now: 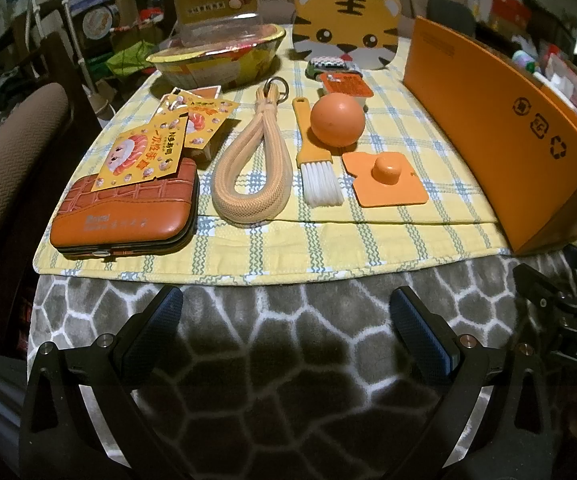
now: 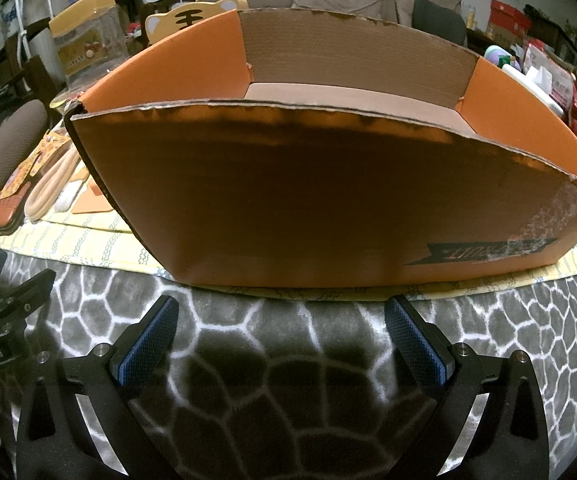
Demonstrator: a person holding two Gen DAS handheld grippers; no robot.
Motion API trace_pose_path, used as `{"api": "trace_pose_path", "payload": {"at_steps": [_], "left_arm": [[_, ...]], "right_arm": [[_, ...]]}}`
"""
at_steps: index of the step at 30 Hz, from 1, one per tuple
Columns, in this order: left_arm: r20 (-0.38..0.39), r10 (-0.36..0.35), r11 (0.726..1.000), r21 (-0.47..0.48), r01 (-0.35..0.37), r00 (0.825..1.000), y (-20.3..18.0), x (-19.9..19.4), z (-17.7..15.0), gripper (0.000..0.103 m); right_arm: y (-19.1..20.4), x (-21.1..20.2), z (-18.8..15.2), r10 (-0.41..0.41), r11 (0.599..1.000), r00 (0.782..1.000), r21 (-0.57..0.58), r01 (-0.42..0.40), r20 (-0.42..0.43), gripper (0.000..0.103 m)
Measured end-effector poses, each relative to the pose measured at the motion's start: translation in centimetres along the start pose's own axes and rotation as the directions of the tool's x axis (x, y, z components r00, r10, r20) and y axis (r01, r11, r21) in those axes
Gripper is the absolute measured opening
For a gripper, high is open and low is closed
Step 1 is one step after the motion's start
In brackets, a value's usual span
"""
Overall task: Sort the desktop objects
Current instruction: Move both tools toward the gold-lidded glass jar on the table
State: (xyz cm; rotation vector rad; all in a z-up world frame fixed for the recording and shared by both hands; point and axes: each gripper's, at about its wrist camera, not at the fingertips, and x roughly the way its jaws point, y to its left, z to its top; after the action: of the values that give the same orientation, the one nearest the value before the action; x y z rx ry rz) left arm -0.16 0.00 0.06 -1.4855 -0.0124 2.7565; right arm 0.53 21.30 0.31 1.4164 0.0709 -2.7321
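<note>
Grippers left (image 1: 286, 320) and right (image 2: 281, 328) both spread wide, empty, near box (image 2: 328, 200); ball (image 1: 337, 120), brush (image 1: 316, 164) left of box.

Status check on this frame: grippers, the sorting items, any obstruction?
Left gripper, right gripper open, empty. Ball, brush, cord loop unsorted beside orange box. Nothing in the way.

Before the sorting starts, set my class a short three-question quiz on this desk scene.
1. True or false: the orange ball rests against the brush.
2. Which lies nearest the cardboard box: A) leather case, B) rope loop, C) square knobbed lid?
3. Fill in: both the left gripper and right gripper are ____.

Key: 1 true; 2 C; 3 open.
</note>
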Motion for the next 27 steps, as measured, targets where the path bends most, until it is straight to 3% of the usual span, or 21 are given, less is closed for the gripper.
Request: {"api": "trace_pose_path", "payload": {"at_steps": [5, 12, 19, 27], "left_arm": [[-0.042, -0.013, 1.0, 0.001, 0.013, 0.999, 0.2, -0.1, 0.3, 0.103], [-0.026, -0.054, 0.999, 0.003, 0.054, 0.998, 0.1, -1.6, 0.3, 0.103], [0.088, -0.095, 0.994, 0.061, 0.09, 0.992, 0.9, -6.6, 2.3, 0.103], [0.202, -0.099, 0.994, 0.069, 0.086, 0.974, 5.6, -10.6, 8.8, 0.103]], "right_arm": [[0.2, 0.0, 0.7, -0.007, 1.0, 1.0, 0.001, 0.007, -0.025, 0.103], [-0.1, -2.0, 1.1, -0.024, 1.0, 1.0, 0.017, 0.024, -0.004, 0.103], [0.9, -6.3, 2.4, -0.008, 0.999, 0.999, -0.034, 0.01, 0.053, 0.103], [3.2, -12.8, 8.1, 0.075, 0.992, 0.984, -0.109, -0.058, 0.161, 0.103]]}}
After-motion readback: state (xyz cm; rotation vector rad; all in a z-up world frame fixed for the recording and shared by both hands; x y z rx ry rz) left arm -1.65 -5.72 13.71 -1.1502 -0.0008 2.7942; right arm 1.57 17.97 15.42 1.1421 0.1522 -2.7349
